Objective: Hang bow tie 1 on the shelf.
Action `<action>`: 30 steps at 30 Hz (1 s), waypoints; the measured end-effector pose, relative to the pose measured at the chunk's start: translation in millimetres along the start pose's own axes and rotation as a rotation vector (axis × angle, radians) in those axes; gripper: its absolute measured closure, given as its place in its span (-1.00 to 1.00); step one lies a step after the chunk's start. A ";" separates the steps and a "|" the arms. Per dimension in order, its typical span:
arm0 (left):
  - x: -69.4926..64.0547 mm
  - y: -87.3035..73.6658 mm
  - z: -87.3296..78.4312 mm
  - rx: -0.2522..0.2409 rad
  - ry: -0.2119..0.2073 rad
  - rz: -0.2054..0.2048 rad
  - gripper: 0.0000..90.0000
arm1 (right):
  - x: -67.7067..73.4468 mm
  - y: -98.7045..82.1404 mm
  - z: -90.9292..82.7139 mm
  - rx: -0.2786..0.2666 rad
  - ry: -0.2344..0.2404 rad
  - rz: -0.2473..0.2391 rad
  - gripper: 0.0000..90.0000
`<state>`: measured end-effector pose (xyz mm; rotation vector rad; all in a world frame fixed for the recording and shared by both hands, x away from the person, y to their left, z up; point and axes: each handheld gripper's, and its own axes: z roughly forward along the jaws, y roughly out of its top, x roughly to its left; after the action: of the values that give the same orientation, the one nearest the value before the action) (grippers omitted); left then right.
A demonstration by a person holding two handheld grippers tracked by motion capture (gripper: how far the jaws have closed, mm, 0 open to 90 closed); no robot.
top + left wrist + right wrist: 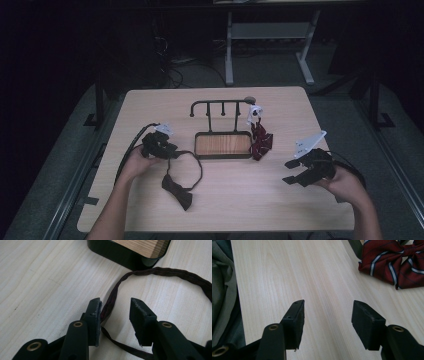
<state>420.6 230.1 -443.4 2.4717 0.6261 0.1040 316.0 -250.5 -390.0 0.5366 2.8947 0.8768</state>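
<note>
From the high view I see a pale wooden table (220, 200) with a black stand (222, 125) at its middle: a wood-floored tray with a rail of pegs rising behind it. A red striped bow tie (261, 142) hangs down from the rail's right end, under a white tag (253, 112), and rests beside the tray's right edge.

My left gripper (159, 145) sits at the left of the tray, low on the table. A dark bow tie (178, 191) lies in front of the tray, its strap (192, 162) looping up toward that gripper. In the left gripper view the jaws stand apart, released, and the strap (112, 293) runs up between them, lying against the inner face of the left jaw; the other jaw is clear of it. The strap curves on just beside the tray's dark corner (130, 257).

My right gripper (300, 172) hovers at the right side of the table, well apart from the stand. In its own view the jaws are spread wide over bare wood, holding nothing, with the red striped bow tie (392, 261) farther off at the upper right.
</note>
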 end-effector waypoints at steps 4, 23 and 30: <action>0.1 0.1 3.8 0.027 0.001 0.011 0.40 | 0.0 -0.3 0.5 0.000 -0.001 -0.002 -0.07; -4.0 1.5 8.3 0.049 -0.009 0.055 0.87 | 0.3 -1.0 0.4 0.001 -0.006 -0.005 -0.10; -5.5 -0.2 4.4 0.076 -0.028 0.061 0.99 | 0.4 -1.2 1.8 0.005 -0.007 0.001 -0.12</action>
<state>416.6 225.4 -446.8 2.5615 0.5527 0.0696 315.6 -250.3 -392.1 0.5411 2.8913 0.8659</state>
